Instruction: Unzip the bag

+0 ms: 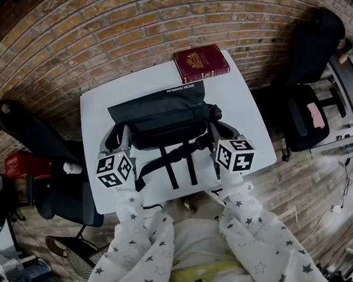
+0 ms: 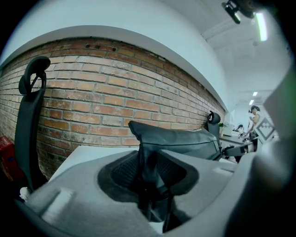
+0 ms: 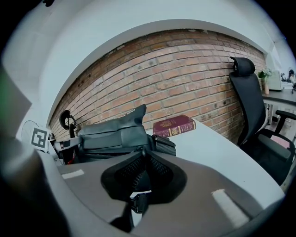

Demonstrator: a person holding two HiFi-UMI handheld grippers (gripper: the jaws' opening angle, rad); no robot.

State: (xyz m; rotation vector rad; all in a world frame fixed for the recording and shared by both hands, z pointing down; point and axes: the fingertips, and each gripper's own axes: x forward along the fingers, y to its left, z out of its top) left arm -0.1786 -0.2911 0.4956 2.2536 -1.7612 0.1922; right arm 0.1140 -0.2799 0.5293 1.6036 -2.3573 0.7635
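Brick wall (image 1: pixel 125 32) backs the white table (image 1: pixel 98 113). I see the black bag (image 1: pixel 162 114) lying mid-table, its straps trailing toward me, and a red book (image 1: pixel 201 62) just beyond it at the far right corner. My left gripper (image 2: pixel 147 159) pinches a raised fold of fabric at the bag's left end. My right gripper (image 3: pixel 142 152) sits at the bag's right end with jaws pressed together; I can't tell whether anything thin is caught between them

White sleeves (image 1: pixel 138 231) carry dark stars; the grey left gripper (image 1: pixel 116 136) and right gripper (image 1: pixel 222 129) have black mesh pads (image 3: pixel 161 170) and black-and-white marker cubes (image 1: pixel 115 168).
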